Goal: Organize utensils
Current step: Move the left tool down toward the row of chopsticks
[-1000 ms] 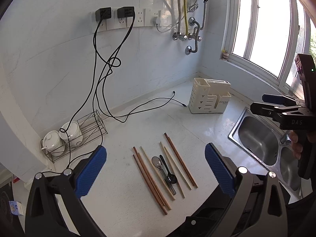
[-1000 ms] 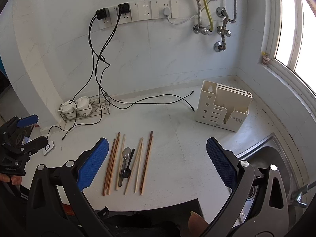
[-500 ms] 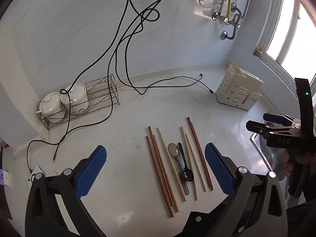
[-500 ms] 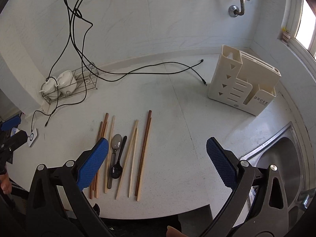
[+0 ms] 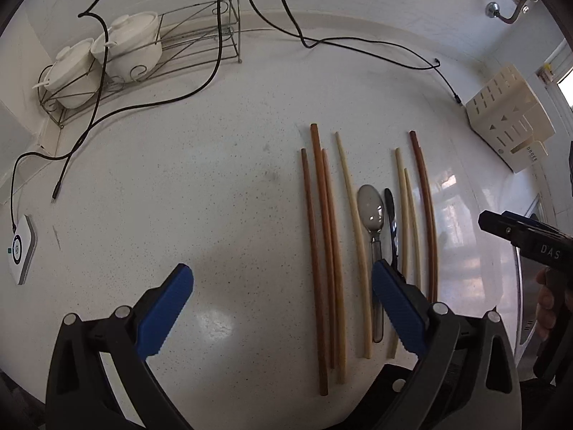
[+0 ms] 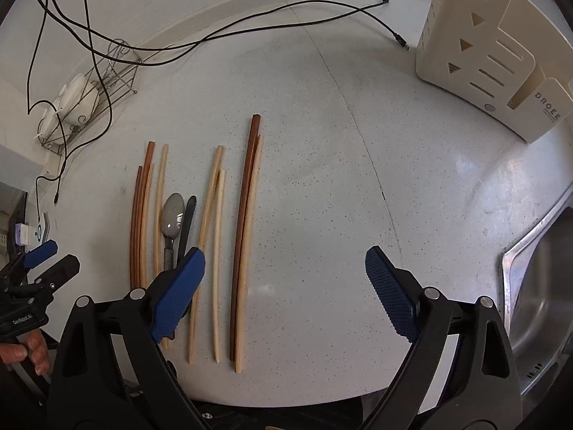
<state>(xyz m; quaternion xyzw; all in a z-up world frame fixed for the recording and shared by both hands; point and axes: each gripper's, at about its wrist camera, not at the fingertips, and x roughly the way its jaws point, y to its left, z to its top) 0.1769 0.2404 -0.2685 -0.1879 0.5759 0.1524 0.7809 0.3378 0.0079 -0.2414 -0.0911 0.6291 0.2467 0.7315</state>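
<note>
At the far left, a small white device (image 5: 22, 249) is lying flat on the speckled white counter (image 5: 215, 197), with a black cable (image 5: 150, 104) trailing from it across the surface. Behind it, a wire rack (image 5: 200, 39) is sitting against the wall, holding 2 white lidded pots (image 5: 125, 48).

The left gripper (image 5: 283, 283) is pointing steeply down over the counter, its blue pads standing wide apart with nothing between them; its right pad (image 5: 394, 308) is overlapping the lower ends of the spoons in this view, though contact cannot be told.

The utensils are lying in a loose row near the front edge of the counter, all roughly parallel. Starting from the left, 3 dark brown chopsticks (image 5: 318, 236) are lying close together, then 1 pale chopstick (image 5: 352, 229). Next a grey spoon (image 5: 371, 215) is lying bowl away from the edge, with a black spoon (image 5: 390, 215) just beside it. After these, 2 pale chopsticks (image 6: 211, 236) are lying tips nearly touching, then a dark and light pair (image 6: 243, 236) lying against each other.

The right gripper (image 6: 283, 290) is hanging over the right end of that row, its jaws having just been closing a little but standing well apart, gripping nothing. Its left pad (image 6: 179, 290) is covering the spoon handles in its own view; the last pair of chopsticks is showing between the 2 pads.

Further right, a cream utensil holder (image 6: 497, 53) is standing upright, well apart from the row. A steel sink (image 6: 540, 276) is set into the counter at the far right.
</note>
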